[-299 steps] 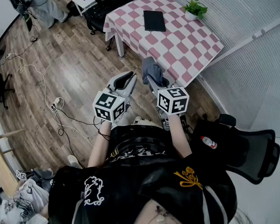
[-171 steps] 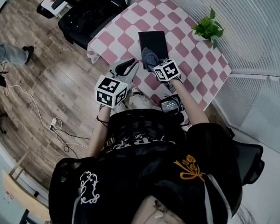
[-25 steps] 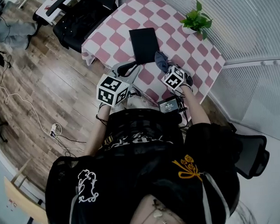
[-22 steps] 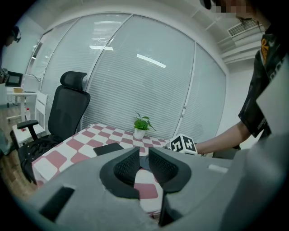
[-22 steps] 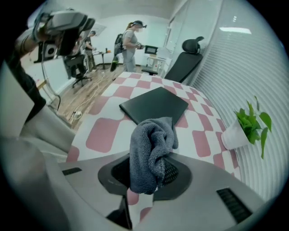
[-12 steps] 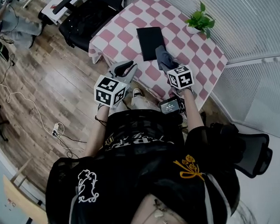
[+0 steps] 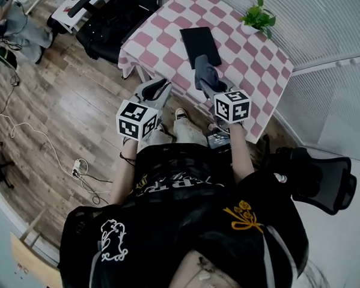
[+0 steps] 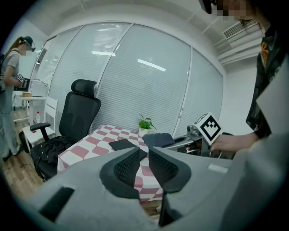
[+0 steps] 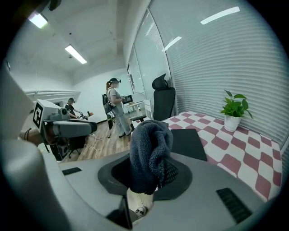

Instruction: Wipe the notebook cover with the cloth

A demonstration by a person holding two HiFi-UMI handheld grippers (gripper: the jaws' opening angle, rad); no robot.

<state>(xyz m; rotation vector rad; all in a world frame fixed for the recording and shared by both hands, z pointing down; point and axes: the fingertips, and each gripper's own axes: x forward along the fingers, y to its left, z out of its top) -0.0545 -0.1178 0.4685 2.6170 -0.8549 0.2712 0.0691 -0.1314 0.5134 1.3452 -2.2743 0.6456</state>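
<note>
The black notebook (image 7: 200,43) lies flat on the pink-and-white checked table (image 7: 247,52). My right gripper (image 7: 208,85) is shut on a bunched dark grey cloth (image 7: 204,71), which hangs just short of the notebook's near edge. In the right gripper view the cloth (image 9: 149,153) stands up between the jaws of the right gripper (image 9: 149,168), with the notebook (image 9: 187,142) beyond it. My left gripper (image 7: 157,87) hovers off the table's near-left edge. In its own view the left gripper (image 8: 142,155) holds nothing, jaws almost together, and the notebook (image 8: 119,144) lies ahead.
A potted plant (image 7: 259,19) stands at the table's far right. One black office chair (image 7: 110,20) sits left of the table, another (image 7: 326,181) behind me on the right. Cables trail over the wooden floor (image 7: 63,104). A person (image 9: 115,110) stands farther off.
My right gripper has drawn the cloth back from beside the notebook to just in front of its near edge. The left gripper has stayed low beside the table, still holding nothing.
</note>
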